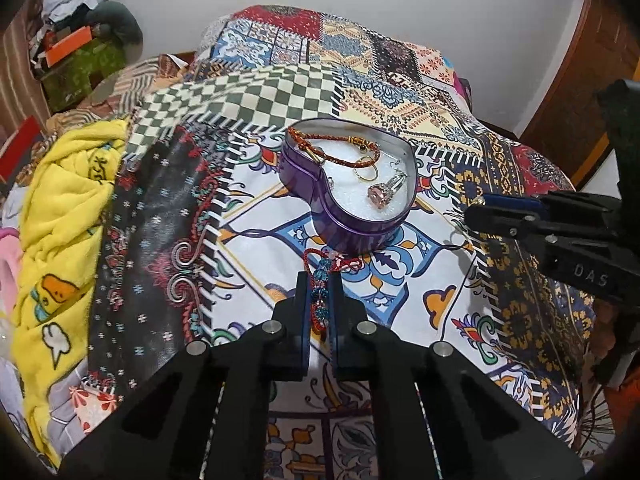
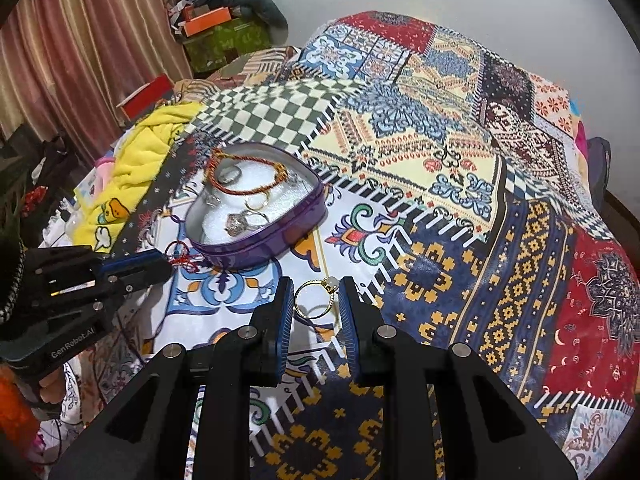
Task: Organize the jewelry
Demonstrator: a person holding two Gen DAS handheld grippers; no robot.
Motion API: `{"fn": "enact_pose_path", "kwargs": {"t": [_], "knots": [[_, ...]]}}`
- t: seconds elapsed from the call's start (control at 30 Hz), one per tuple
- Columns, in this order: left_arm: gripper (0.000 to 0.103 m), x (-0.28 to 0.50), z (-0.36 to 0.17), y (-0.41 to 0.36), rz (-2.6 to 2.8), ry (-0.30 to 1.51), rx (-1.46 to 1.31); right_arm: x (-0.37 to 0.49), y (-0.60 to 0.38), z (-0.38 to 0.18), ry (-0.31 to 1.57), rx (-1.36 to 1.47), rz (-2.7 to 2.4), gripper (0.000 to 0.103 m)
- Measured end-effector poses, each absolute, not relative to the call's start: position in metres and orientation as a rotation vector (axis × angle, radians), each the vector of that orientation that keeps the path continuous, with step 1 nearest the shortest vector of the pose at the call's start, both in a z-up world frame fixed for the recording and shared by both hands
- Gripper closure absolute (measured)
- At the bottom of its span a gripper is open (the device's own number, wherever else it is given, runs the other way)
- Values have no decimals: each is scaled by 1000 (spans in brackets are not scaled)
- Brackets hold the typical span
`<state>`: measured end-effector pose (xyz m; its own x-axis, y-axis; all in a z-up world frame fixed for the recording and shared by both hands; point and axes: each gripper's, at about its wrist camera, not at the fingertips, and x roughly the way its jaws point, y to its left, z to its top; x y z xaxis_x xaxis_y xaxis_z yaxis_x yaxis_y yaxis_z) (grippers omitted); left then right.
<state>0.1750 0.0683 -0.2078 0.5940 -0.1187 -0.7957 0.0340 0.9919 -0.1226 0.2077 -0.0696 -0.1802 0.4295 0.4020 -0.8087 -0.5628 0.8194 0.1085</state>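
A purple heart-shaped tin stands on the patterned bedspread, lined with white foam. In it lie a braided red-orange bracelet, a thin gold ring and a pink-stone ring. My left gripper is just in front of the tin, shut on a red cord bracelet with teal beads. Its loop trails to the tin's foot. In the right wrist view, my right gripper is right of the tin. It is shut on a gold ring with a pale stone, held upright above the cloth.
The patchwork bedspread covers the whole surface and drops off at the right. A yellow towel is bunched at the left. Boxes and clothes are piled at the back left beside a striped curtain. Wooden furniture stands at the right.
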Motion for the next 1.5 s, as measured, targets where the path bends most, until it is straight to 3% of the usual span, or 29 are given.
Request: {"fn": "enact_pose_path", "kwargs": {"t": [0.5,0.93,1.5], "knots": [[97,160,-138,69,-59,738,-56,199,-59,-142,845,-162,645,82],[97,193,-111,74,-72,646,-70,218,-46,-134,807,-134,678,82],[97,249,-164,69,-199,792,-130,242,-23,-178,894,-212,691,82]]}}
